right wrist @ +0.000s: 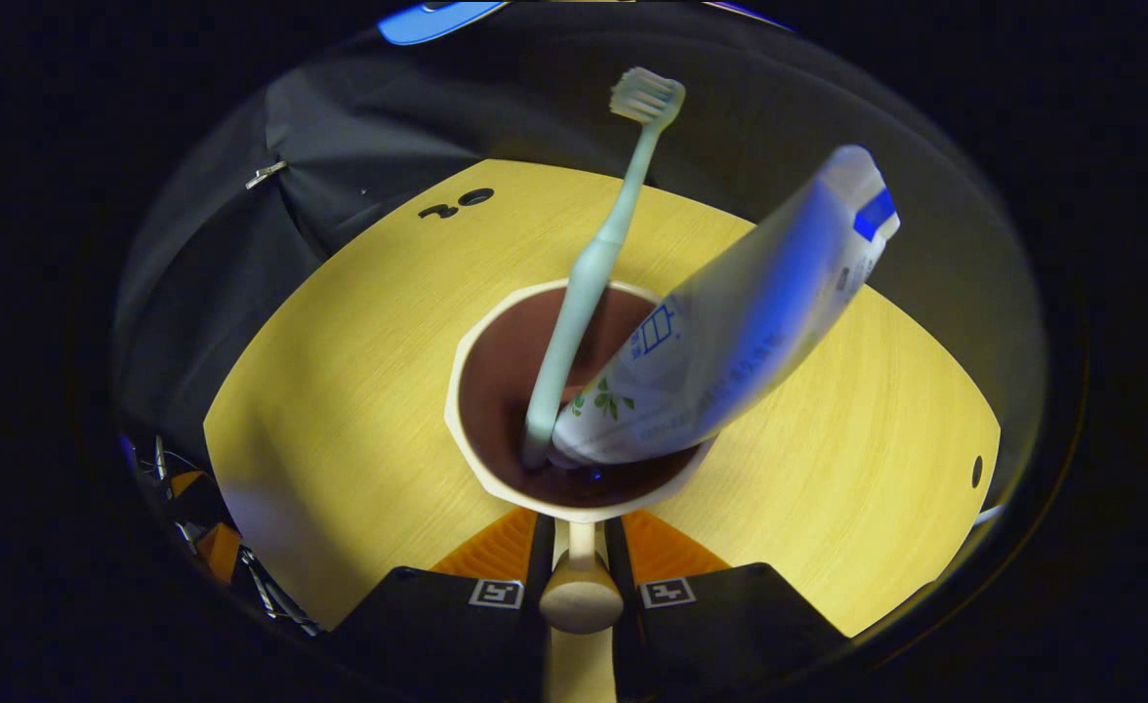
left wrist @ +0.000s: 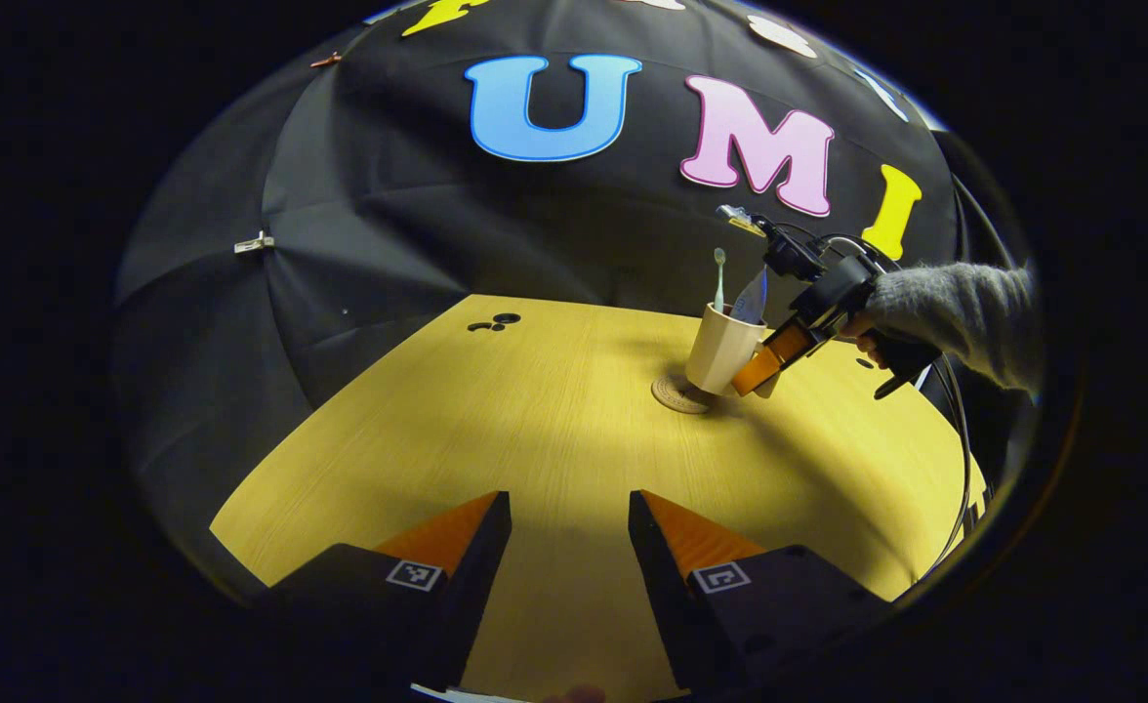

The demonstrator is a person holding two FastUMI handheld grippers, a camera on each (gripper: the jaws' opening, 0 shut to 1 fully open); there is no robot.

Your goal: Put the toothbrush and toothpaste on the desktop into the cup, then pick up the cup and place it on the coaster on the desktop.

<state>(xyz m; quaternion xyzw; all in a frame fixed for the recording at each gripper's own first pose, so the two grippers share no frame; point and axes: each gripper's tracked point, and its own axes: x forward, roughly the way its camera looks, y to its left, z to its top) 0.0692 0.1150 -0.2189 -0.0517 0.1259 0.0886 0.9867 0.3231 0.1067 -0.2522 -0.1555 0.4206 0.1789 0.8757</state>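
Right gripper view: the cup (right wrist: pixel 481 391) sits directly ahead, with the toothbrush (right wrist: pixel 584 283) standing bristles-up inside it and the toothpaste (right wrist: pixel 730 332) leaning out over the right rim. The right hand-held gripper (right wrist: pixel 581 547) is closed on the cup's handle (right wrist: pixel 579 591), both fingers pressing its sides; holding by the handle keeps the mouth upward so the contents stay in.

In the left gripper view the cup (left wrist: pixel 722 348) is tilted, at the far right of the tabletop (left wrist: pixel 496 430), with its base at the right edge of the round coaster (left wrist: pixel 679 394). Whether it rests on the coaster or hangs just above it cannot be told. My judgement: both items are loaded and the placing step is in hand.

The left hand-held gripper (left wrist: pixel 569 532) is near, well apart from the cup, its fingers spread and holding nothing. A grey sleeve (left wrist: pixel 964 308) carries the right hand-held gripper (left wrist: pixel 764 366) in from the right.

The cup's base is screened by its own body in the right gripper view, and the toothpaste is blurred there.
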